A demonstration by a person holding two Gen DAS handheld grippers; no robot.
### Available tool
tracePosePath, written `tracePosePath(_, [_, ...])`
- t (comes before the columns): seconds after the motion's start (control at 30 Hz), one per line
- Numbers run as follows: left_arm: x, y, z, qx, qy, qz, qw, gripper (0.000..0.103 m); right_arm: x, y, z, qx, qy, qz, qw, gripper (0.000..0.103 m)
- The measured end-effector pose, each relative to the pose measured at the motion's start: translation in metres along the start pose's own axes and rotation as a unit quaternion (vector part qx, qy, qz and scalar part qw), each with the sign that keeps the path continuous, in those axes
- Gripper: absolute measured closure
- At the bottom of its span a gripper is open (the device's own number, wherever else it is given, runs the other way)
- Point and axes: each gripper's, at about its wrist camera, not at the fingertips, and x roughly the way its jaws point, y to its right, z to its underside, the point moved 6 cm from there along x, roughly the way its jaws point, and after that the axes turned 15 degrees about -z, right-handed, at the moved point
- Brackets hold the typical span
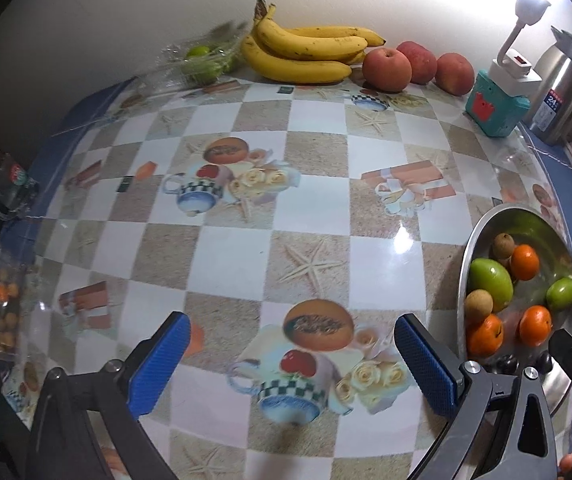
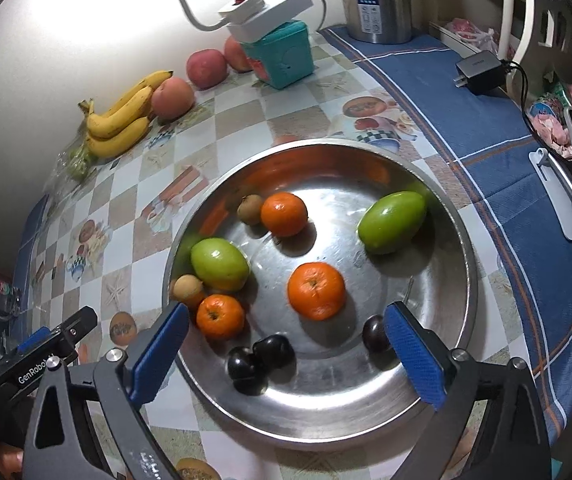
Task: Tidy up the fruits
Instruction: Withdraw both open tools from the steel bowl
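Clearly, "GenRobot" marks the left gripper (image 2: 38,340).

Shiny steel bowl (image 2: 462,248), scuffed inside; glossy plastic-looking tabletop (image 1: 222,256) cover; brushed metal flask (image 2: 378,0) at 12 o'clock; tool pads (image 1: 158,364) textured blue.

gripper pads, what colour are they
Blue, with a fine textured surface; the right gripper pads show it best in the right wrist view.

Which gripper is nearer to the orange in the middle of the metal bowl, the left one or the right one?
Right. The right gripper hangs open over the metal bowl, just short of the orange. The left gripper is open over bare tablecloth beside the bowl.
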Motion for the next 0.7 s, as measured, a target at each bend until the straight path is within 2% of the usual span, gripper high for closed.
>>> tracePosePath(0.13, [-0.015,-0.014,0.006,-0.009,0.023,-0.038,0.9990,0.000,-0.002,-0.002,0.008,-0.009,-0.001,0.009,1.000,0.005])
tracePosePath(0.2, [-0.021,-0.017,0.008,-0.007,0.033,-0.045,0.9984,0.000,-0.004,-0.002,0.013,-0.009,-0.003,0.011,1.000,0.005])
tracePosePath(0.4, [-0.041,-0.025,0.022,-0.009,0.050,-0.042,0.9978,0.000,-0.009,-0.002,0.026,-0.010,-0.005,0.010,1.000,0.005])
tracePosePath(0.57, [-0.047,-0.029,0.037,-0.014,0.041,-0.025,0.9988,0.000,-0.016,-0.006,0.037,-0.018,-0.006,0.008,1.000,0.005])
tracePosePath(0.7, [-0.052,-0.033,0.043,-0.010,0.041,-0.028,0.9987,0.000,-0.020,-0.011,0.045,-0.027,-0.007,0.007,1.000,0.005])
